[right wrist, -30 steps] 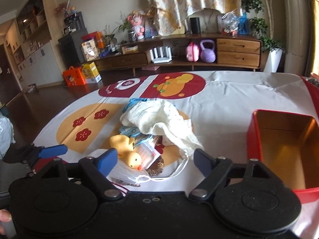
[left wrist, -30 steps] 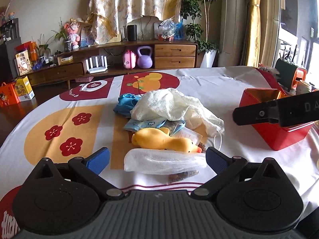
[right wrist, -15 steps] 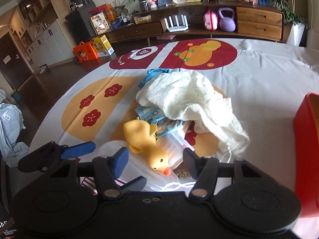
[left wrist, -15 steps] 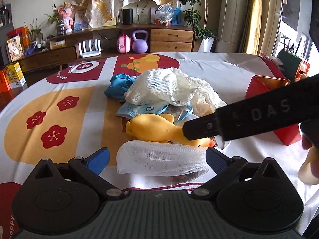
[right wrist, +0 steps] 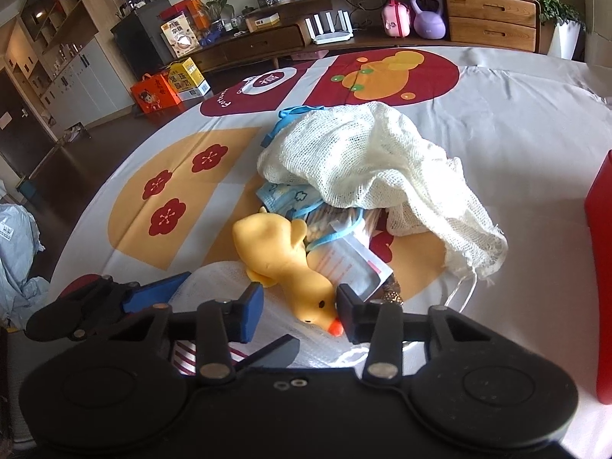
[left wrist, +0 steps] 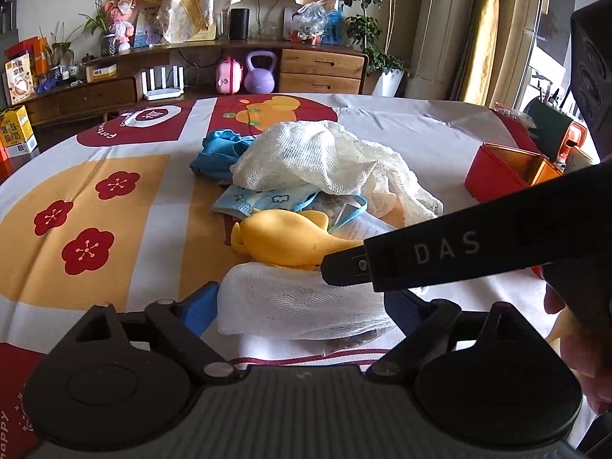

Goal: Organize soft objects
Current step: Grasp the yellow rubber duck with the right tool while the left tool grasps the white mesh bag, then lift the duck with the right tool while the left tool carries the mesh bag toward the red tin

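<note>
Your right hand-held gripper (right wrist: 300, 308) has been closing round the yellow duck's (right wrist: 285, 256) head on the surface — pads not yet pressing. Finish the pinch, then lift toward the red box (left wrist: 508, 176); your left hand-held gripper (left wrist: 302, 304), still spread but narrowing, straddles the white mesh bundle (left wrist: 298, 302).

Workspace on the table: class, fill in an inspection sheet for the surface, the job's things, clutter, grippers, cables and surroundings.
Surface: tablecloth with flower prints.
Job's things: yellow duck, cream net cloth, white mesh bundle, blue masks, red box.
Clutter: paper packet in the pile.
Grippers: right gripper closing around the duck's head; left gripper open around the bundle.
Cables: nothing seen.
Surroundings: sideboard, purple kettlebell.
</note>
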A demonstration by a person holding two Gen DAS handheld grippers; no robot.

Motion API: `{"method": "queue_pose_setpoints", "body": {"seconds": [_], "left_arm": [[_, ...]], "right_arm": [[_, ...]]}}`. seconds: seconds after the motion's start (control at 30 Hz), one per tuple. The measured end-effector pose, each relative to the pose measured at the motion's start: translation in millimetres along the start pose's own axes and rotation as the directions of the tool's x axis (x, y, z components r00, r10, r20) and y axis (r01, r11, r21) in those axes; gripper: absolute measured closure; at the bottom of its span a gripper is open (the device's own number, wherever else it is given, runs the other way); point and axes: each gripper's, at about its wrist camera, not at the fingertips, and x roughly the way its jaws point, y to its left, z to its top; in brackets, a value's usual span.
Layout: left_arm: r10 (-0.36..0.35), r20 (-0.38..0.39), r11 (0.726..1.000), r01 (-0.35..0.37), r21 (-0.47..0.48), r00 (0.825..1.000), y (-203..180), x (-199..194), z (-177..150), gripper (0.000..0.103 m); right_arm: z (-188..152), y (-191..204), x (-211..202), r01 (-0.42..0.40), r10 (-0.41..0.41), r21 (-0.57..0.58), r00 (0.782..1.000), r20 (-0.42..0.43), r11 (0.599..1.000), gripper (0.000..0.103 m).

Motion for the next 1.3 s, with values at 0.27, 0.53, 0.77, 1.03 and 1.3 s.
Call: {"method": "queue_pose_setpoints", "body": {"seconds": [0.27,0.53,0.77,1.03,1.3], "left_arm": [[0.019,0.01,1.0,-0.018,-0.021,1.0,3.1,-6.9,0.7,0.04],[0.047,0.024,0.999,-0.047,-0.016,0.999,4.4,-15.7,1.3,0.076],[0.039,0.065,0.999,-0.041,0.031,0.997,-3.7,-27.5,3.6,0.085],[0.019,0.092,0.999,-0.023,0.043,0.996,-9.9,-41.0,14.1,0.087],[-0.01,0.123,0.998,0.002,0.065,0.992,-19.9,-61.5,26.5,0.087]], "right_arm": [[-0.4,1.2,-8.0,0.006,-0.006,0.002,0.999,0.033,1.0,0.079],[-0.7,14.0,-26.6,0.014,-0.011,-0.037,0.995,0.095,0.999,0.082],[1.7,19.7,-50.1,0.029,-0.019,-0.057,0.986,0.169,0.998,0.083],[6.1,14.0,-91.6,0.044,-0.031,-0.042,0.966,0.258,0.998,0.083],[4.0,-1.6,-137.5,0.075,-0.06,-0.031,0.94,0.336,0.997,0.083]]}}
